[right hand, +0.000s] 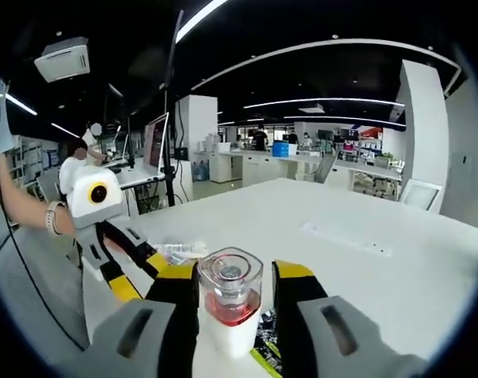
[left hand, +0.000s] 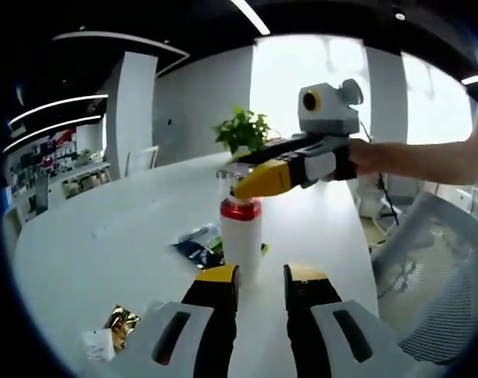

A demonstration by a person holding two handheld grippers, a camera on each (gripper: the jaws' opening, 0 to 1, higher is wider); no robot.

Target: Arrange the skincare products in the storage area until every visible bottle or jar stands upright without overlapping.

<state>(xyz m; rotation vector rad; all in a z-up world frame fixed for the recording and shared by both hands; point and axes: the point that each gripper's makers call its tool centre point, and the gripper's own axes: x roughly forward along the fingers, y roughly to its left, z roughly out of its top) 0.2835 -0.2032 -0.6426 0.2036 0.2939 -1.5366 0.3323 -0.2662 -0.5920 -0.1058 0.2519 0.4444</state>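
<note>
A white plastic bottle with a red collar and a clear square cap (left hand: 241,228) stands upright on the white tabletop (left hand: 105,236). In the left gripper view it sits near the middle, just beyond the near edge. In the right gripper view the same bottle (right hand: 231,303) appears from above, its clear cap showing a round inner stopper and red band beneath.
</note>
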